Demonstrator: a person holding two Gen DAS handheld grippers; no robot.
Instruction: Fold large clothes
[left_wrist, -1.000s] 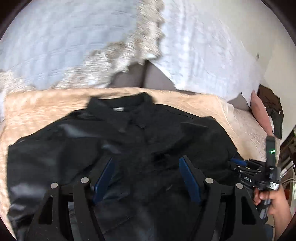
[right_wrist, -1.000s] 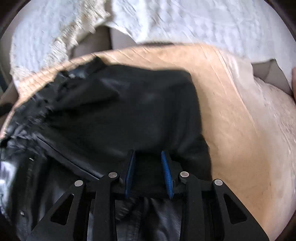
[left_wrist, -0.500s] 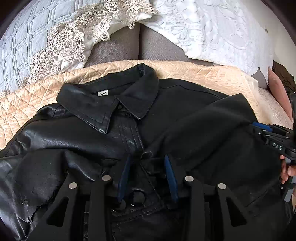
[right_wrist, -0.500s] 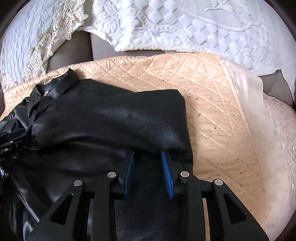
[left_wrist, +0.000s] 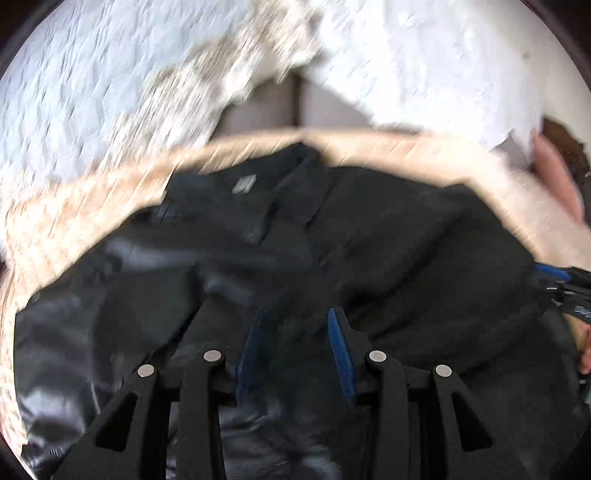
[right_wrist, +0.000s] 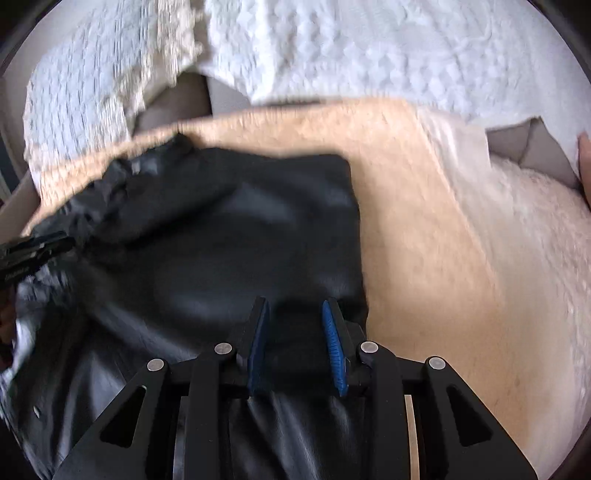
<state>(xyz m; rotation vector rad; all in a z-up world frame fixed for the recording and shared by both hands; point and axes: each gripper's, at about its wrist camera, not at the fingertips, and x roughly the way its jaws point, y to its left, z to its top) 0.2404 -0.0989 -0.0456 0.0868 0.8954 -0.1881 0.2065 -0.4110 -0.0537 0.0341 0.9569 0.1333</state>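
A black leather jacket (left_wrist: 369, 240) lies front up on a peach quilt, its collar (left_wrist: 258, 199) at the far end. My left gripper (left_wrist: 297, 314) is shut on a pinch of the jacket's front, with dark fabric filling the gap between the blue pads. In the right wrist view, the jacket (right_wrist: 221, 240) has its side folded inward, and my right gripper (right_wrist: 295, 302) is shut on the near edge of that fold. The right gripper (left_wrist: 561, 280) shows at the left view's right rim, and the left gripper (right_wrist: 33, 251) at the right view's left rim. Both views are blurred.
The peach quilt (right_wrist: 406, 203) extends bare to the right of the jacket. White textured pillows (right_wrist: 369, 48) and a lace-edged one (left_wrist: 92, 92) lie behind, with grey upholstery (left_wrist: 295, 107) between them. A fluffy white blanket (right_wrist: 535, 240) and a pink cushion (left_wrist: 554, 173) sit at the right.
The left jaws narrowed from wide apart to a grip on the jacket front. Both hands have since shifted and their views have blurred. The right jaws kept their hold.
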